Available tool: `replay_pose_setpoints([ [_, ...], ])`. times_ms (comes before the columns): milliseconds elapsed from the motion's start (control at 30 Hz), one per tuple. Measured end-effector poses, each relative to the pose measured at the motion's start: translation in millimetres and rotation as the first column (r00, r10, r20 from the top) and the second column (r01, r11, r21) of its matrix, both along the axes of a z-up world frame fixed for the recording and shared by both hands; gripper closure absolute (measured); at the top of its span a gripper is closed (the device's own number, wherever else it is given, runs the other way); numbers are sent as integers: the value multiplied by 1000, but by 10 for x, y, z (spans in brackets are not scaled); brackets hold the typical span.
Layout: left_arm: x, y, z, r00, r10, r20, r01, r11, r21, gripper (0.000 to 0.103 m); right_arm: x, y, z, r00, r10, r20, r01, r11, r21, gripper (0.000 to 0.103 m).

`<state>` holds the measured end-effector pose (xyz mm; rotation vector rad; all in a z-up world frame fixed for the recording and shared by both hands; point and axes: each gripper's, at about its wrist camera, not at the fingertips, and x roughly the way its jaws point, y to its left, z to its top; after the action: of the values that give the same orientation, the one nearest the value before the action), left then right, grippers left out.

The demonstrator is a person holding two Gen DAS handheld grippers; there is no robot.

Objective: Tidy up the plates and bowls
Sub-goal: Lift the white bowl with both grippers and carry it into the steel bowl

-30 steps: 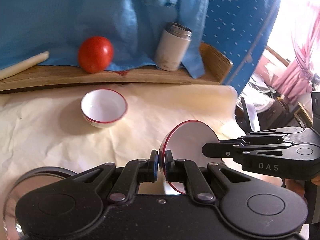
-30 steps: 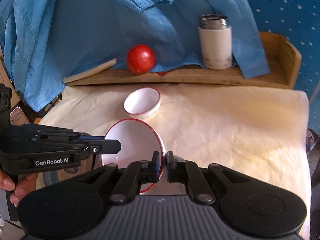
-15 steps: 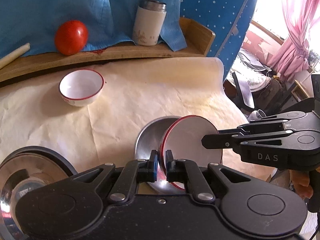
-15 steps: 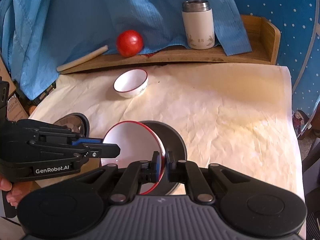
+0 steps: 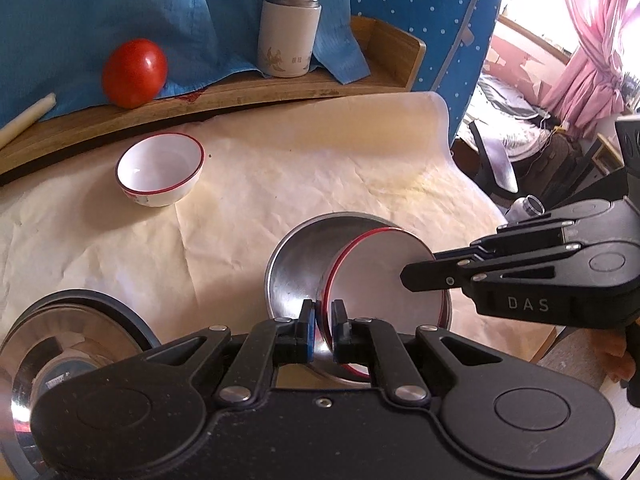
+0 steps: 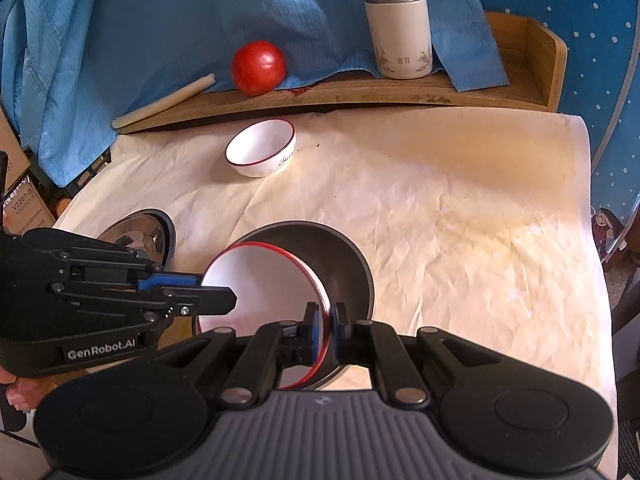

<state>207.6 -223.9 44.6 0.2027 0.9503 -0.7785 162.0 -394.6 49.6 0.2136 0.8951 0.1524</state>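
Observation:
A red-rimmed white plate hangs tilted on edge inside a steel bowl on the cream paper. My left gripper is shut on the plate's near rim, one finger on each face. My right gripper is shut on the rim of the same plate from the other side, over the steel bowl. Each gripper shows in the other's view: the right gripper and the left gripper. A small red-rimmed white bowl stands upright farther back.
A second steel dish in a dark ring lies at the near left. Behind the paper, a wooden shelf holds a red tomato, a white flask and a pale stick under blue cloth. The paper drops off at right.
Both grippers have come down with the plate, and the steel bowl has come into view under it. The plate now sits lower in that bowl.

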Motion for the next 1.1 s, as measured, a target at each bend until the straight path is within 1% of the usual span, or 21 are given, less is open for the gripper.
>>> replay_pose_setpoints([
  [500,77,-33,-107,999,6,-35,-5,1000,25,95,115,4,-92,1000,11,-27,-11,1000,-2,95],
  [900,153,-37,-125,999,18,-49,-18,1000,11,93,184,-22,-132,999,10,-32,-10,1000,10,94],
  [1100,195,-26,-124,998,25,-56,-25,1000,-4,93,202,-21,-132,1000,8,-27,-8,1000,13,91],
])
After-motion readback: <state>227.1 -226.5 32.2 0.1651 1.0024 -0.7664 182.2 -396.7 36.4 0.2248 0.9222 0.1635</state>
